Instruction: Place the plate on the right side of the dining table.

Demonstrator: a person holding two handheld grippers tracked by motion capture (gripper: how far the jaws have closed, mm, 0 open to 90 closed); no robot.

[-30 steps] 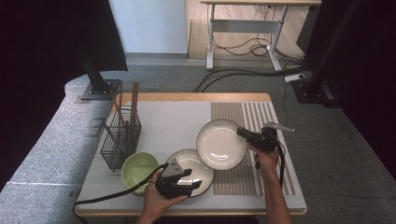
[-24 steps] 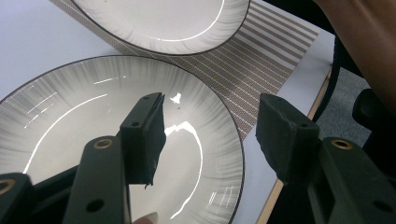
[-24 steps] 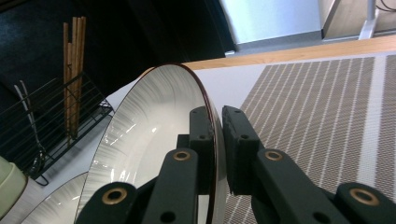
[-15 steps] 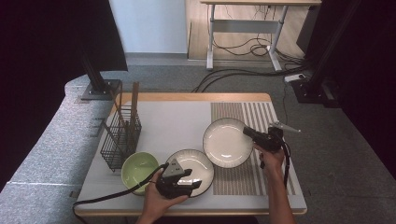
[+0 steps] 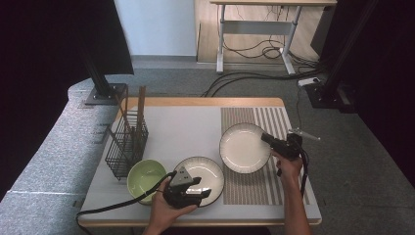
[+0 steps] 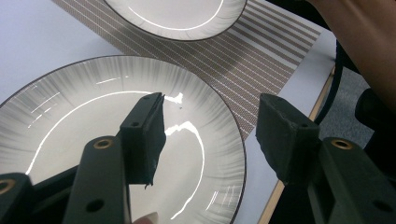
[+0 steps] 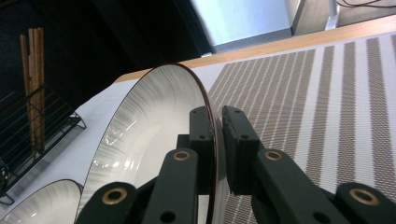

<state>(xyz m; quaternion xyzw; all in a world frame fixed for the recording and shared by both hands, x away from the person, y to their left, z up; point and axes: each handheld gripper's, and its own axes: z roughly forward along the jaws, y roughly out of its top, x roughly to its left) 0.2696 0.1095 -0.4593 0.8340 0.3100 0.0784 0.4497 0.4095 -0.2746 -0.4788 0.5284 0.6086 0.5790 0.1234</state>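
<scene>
Tilted on edge, one plate [image 7: 154, 126] is pinched by the right tool [image 7: 216, 135]; two plates are counted, left tool [image 6: 210, 135] spread.

Bright even light, glossy plate [image 6: 116, 121] glare

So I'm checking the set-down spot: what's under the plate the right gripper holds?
The striped placemat lies under the held plate, clamped at its rim by the right gripper. The patch directly beneath is covered.

Hand-held gripper [image 7: 215, 140] jaws clamped on tilted plate [image 7: 149, 126] rim above striped mat [image 7: 317, 102].
</scene>
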